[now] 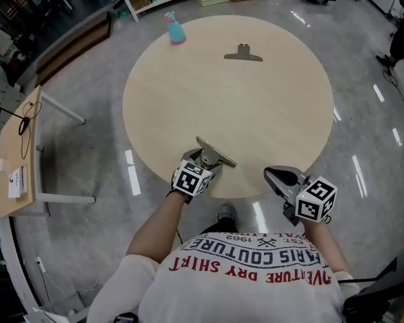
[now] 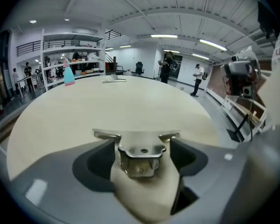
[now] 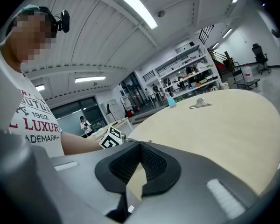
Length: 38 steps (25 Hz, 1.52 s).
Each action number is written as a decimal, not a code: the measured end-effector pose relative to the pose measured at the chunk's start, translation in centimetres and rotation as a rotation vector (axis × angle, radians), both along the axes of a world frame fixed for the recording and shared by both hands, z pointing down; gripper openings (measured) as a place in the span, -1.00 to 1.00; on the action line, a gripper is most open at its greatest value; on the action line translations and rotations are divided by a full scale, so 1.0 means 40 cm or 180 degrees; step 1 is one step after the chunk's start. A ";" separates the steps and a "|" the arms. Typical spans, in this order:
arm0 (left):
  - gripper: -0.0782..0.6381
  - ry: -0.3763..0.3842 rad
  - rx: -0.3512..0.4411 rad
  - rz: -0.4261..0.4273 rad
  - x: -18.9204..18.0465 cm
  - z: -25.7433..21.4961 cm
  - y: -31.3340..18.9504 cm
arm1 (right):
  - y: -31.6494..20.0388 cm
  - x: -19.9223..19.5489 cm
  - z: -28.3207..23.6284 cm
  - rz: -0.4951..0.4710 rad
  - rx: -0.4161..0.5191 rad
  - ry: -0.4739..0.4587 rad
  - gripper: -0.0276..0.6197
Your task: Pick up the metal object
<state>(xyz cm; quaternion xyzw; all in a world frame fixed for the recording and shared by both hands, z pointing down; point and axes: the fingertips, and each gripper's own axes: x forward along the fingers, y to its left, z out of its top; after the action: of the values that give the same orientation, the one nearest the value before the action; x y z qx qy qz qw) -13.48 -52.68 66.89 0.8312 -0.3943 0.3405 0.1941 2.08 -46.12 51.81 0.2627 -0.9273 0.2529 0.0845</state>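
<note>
Left claw point(image 2: 142, 144) sits wide apart around the metal clip point(image 1: 215, 151), which lies at the near edge of the bench point(image 1: 256, 113) and isn't gripped yet. Next up, I'd guess: squeeze, then lift. Right claw point(image 3: 139, 148) is pressed together (empty, off to the side).

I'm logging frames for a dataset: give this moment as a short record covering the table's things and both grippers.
table: round, pale wood
left gripper: open, fingers either side of the near clip, not pressing it
near clip: metal, lying at the table's near edge
right gripper: shut, empty
far clip: metal, flat at the far side
bottle: upright, far left edge
</note>
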 end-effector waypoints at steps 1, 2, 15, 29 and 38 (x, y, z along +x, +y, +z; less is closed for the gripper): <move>0.21 -0.0032 0.0000 0.0008 -0.001 0.008 -0.002 | -0.005 0.000 0.004 0.0007 -0.0010 0.0005 -0.91; 0.15 -0.0062 0.0008 0.0007 -0.003 0.014 -0.004 | -0.009 0.000 0.008 0.0012 -0.0018 0.0008 -0.91; 0.01 0.0113 0.0115 0.0044 0.014 -0.013 0.042 | 0.055 -0.015 0.002 -0.0021 -0.0016 0.0074 -0.91; 0.01 0.0780 0.1176 -0.0073 0.106 -0.496 0.407 | 0.327 0.027 -0.180 -0.0249 0.0641 0.0081 -0.91; 0.01 0.1044 0.1556 -0.0142 0.171 -0.677 0.697 | 0.534 0.090 -0.296 -0.0318 0.1077 -0.0005 -0.91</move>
<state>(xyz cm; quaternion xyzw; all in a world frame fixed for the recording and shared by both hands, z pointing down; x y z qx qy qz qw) -6.63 -24.81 39.80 0.8884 -0.4462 0.0923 0.0567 5.68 -24.76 39.97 0.2266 -0.9686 0.0889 0.0509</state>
